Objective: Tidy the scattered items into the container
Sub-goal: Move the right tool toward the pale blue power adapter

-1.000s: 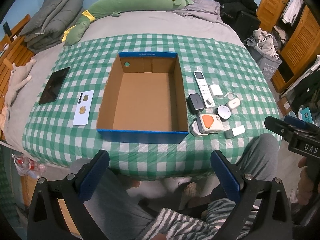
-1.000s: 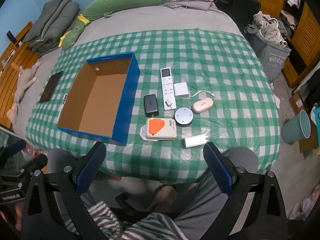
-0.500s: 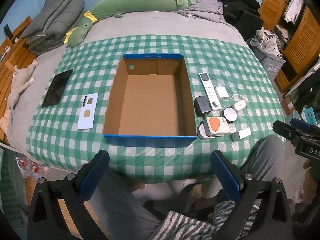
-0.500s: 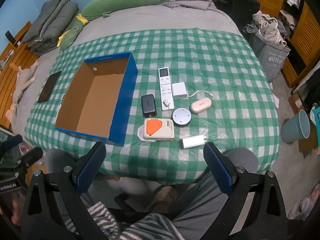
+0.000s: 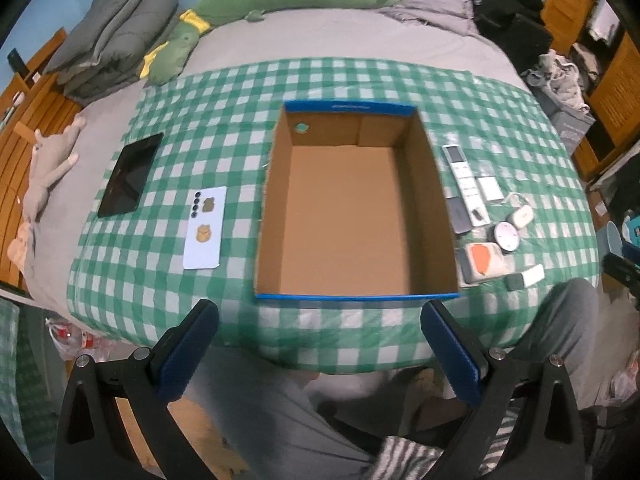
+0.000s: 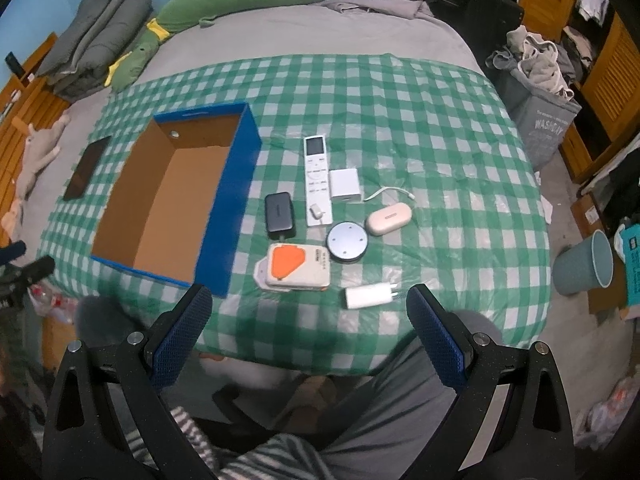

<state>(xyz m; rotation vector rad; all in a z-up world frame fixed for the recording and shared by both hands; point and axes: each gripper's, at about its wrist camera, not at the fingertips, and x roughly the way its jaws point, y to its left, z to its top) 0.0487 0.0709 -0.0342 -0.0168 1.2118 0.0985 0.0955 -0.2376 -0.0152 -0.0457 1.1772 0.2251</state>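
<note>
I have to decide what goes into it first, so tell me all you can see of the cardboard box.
The cardboard box is an open-topped rectangular carton, plain brown inside, blue on its outer walls and rim. It has no lid and nothing in it. One end wall has a small round hole. It stands upright on the green checked cloth, with the gadgets on one side and a phone on the other, none visibly touching it.

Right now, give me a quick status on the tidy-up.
Left gripper open, empty. Right gripper open, empty. Cardboard box empty; gadgets beside it, white charger nearest. Nothing blocking.
</note>
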